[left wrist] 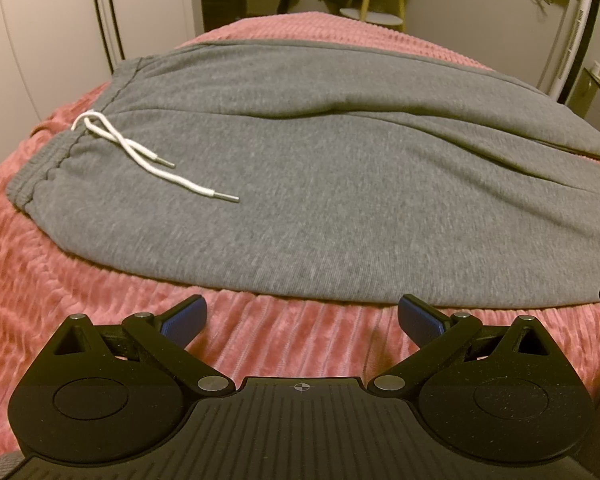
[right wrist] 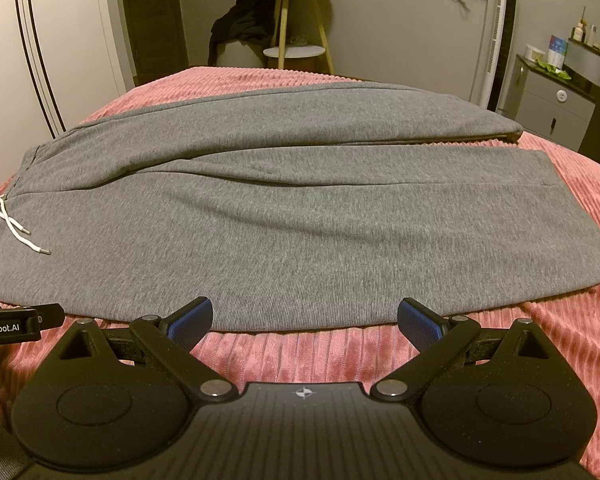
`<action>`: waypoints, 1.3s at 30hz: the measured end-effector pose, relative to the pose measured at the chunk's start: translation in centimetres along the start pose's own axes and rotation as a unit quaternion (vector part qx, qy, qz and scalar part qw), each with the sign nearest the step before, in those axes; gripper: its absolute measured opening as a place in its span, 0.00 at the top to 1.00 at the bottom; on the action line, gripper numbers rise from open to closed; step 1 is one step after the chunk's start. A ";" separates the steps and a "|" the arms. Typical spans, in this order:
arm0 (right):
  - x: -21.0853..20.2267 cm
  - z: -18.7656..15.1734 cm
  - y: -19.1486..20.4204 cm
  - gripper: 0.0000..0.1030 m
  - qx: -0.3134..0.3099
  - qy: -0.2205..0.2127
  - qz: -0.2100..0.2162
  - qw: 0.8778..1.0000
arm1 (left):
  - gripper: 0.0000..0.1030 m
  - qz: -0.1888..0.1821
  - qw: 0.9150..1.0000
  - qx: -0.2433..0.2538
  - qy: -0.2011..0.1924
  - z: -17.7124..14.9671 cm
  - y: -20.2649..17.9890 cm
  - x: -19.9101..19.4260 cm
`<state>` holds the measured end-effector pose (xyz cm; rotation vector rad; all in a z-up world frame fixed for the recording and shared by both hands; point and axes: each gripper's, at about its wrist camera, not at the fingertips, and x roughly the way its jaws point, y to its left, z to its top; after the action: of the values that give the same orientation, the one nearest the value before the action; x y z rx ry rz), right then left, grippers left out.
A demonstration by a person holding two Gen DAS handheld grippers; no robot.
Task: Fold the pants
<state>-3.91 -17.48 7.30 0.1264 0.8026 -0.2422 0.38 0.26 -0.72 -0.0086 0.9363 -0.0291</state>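
Between the blue ribbed pads of the left gripper, only the pink ribbed plush bedspread is showing; the jaws are standing wide apart, released, and gripping nothing. Both pads are hovering just short of the near edge of the grey knit sweatpants, which are lying flat across the bedspread. Ahead and to the left of this gripper, the elastic waistband is resting with its white drawstring with metal tips trailing loosely over the grey fabric. At the right edge of the left wrist view, a black part of the other tool is just entering the frame. The right gripper is likewise spread open and empty, its blue pads sitting beside the near edge of the sweatpants with the bedspread showing beneath the gap. From this view, the waistband end is lying to the far left and the two legs are extending to the right, the far leg overlapping the near one along a diagonal crease, with both leg hems resting near the right side of the bed. Beyond the bed, a round white side table with wooden legs is standing against the wall, with a dark garment draped beside it, and a grey cabinet with a dark top is occupying the right corner.
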 end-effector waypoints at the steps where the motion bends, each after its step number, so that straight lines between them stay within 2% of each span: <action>1: 0.0 0.0 0.0 0.04 0.000 0.000 0.000 1.000 | 0.00 0.000 1.000 0.000 0.000 0.0 0.0 0.0; 39: -0.3 0.2 -0.2 0.04 0.003 0.005 0.011 1.000 | 0.00 -0.012 1.000 0.008 0.009 0.4 -0.4 -0.6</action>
<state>-3.98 -17.66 7.63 0.1426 0.8092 -0.2242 0.36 -0.12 -0.02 -0.0044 0.9533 -0.0583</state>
